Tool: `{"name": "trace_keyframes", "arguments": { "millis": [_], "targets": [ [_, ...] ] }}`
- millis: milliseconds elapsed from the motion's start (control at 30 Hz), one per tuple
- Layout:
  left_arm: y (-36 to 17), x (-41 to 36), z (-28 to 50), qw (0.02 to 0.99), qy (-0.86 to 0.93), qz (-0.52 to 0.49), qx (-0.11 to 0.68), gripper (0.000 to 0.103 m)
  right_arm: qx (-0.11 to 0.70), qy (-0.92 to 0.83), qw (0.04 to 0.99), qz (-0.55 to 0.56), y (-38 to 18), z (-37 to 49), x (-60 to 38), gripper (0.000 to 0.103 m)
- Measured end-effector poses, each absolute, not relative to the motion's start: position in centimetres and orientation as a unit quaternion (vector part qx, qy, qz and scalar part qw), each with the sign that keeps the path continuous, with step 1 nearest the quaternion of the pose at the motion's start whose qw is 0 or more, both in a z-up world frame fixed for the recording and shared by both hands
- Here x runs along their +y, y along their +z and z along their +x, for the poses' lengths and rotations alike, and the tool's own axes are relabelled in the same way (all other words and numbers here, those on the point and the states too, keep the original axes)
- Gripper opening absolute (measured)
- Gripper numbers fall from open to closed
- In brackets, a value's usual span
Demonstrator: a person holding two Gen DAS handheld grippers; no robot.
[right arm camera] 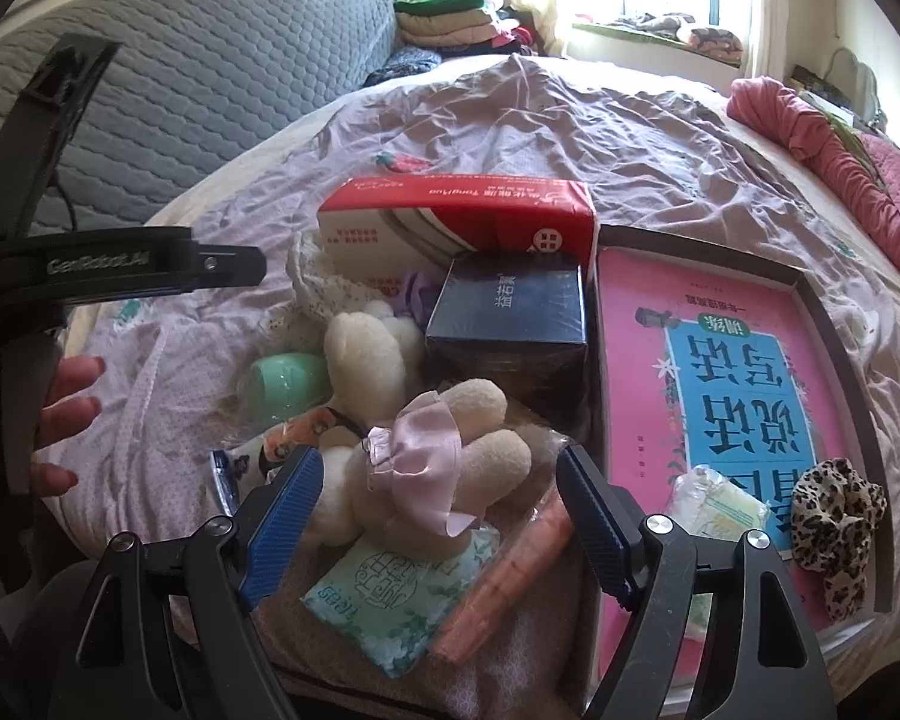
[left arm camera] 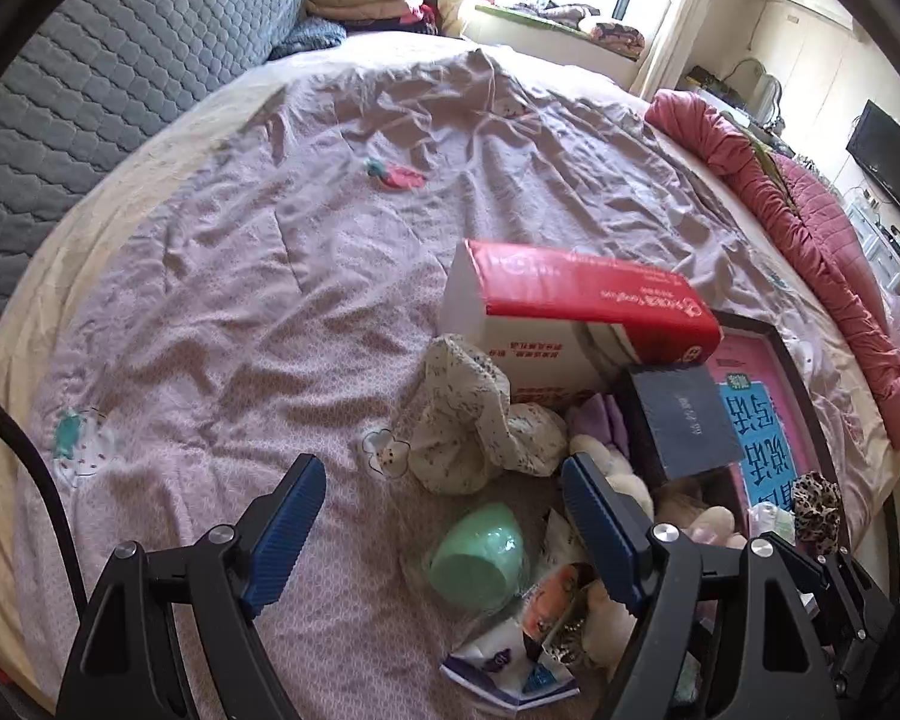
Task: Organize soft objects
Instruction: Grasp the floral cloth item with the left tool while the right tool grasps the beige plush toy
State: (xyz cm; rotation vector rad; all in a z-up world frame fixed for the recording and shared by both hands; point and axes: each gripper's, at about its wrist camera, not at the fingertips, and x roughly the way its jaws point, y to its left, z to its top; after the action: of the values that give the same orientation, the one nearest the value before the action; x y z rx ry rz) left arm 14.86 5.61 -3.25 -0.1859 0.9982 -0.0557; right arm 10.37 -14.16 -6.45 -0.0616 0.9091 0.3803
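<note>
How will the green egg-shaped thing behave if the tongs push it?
The green egg has a rounded, smooth shell and lies on its side, so it will probably roll. The wrinkled bedsheet may stop it soon. It looks hard and glossy, perhaps slippery.

From my left wrist view, my own gripper finger hides most of the plush toy (left arm camera: 714,519), and the dark box (left arm camera: 684,420) covers part of the pink book (left arm camera: 762,396). The small packets (left arm camera: 510,660) near the bed's near edge are cut off by the frame. From my right wrist view, the tray's (right arm camera: 840,324) near end runs out of frame, and my fingers (right arm camera: 69,408) sit half behind the other gripper's handle.
</note>
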Motion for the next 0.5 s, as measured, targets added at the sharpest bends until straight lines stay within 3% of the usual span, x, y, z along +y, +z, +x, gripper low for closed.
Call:
{"name": "trace_keyframes", "arguments": {
  "millis": [500],
  "targets": [
    [-6.1,6.1,17.4,0.866,-0.028,-0.095,0.491,0.081,0.448,0.189,0.873,-0.034,-8.7,11.9,-13.0,0.078]
  ]
}}
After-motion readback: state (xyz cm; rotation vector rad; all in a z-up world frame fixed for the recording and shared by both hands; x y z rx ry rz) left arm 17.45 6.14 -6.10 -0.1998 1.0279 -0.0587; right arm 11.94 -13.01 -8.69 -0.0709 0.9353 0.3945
